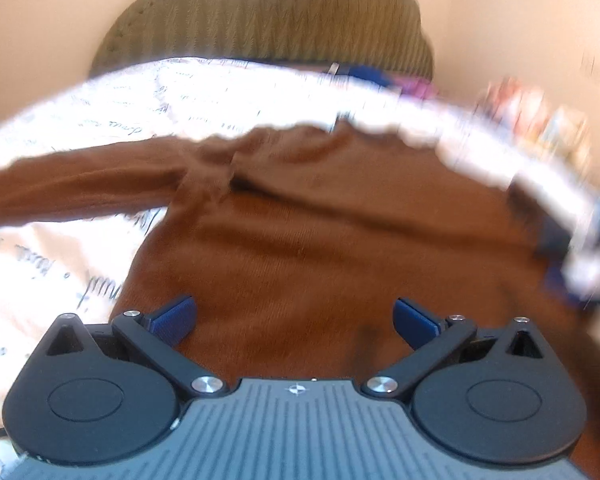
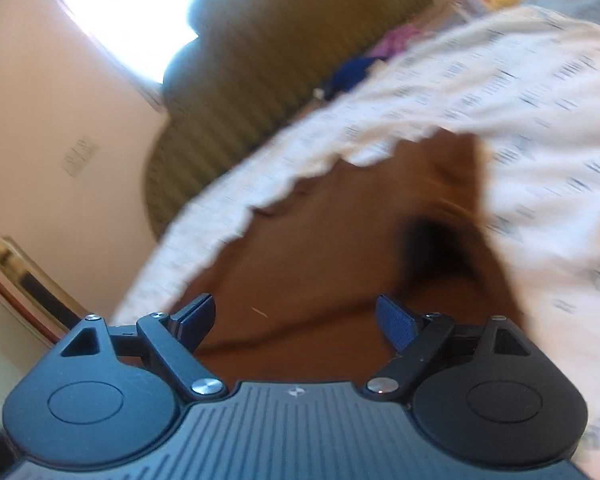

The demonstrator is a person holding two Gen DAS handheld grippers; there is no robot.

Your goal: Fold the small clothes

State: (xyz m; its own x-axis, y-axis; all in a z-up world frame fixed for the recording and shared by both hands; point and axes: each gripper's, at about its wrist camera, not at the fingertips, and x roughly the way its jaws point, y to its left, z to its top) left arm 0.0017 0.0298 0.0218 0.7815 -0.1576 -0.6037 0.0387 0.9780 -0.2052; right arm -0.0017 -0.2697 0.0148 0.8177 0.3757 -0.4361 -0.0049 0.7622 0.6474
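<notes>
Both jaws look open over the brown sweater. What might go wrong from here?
1. The brown sweater lies on a loose printed sheet; a low pinch may catch both.
2. One sleeve is still spread out, so folding the body first could bunch it.
3. Both views are blurred, so hem aim is uncertain.

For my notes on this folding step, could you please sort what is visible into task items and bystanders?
Job:
brown sweater
left gripper, open
right gripper, open

Lying about:
printed white bedspread
olive headboard
blue and pink clothes, blurred
</notes>
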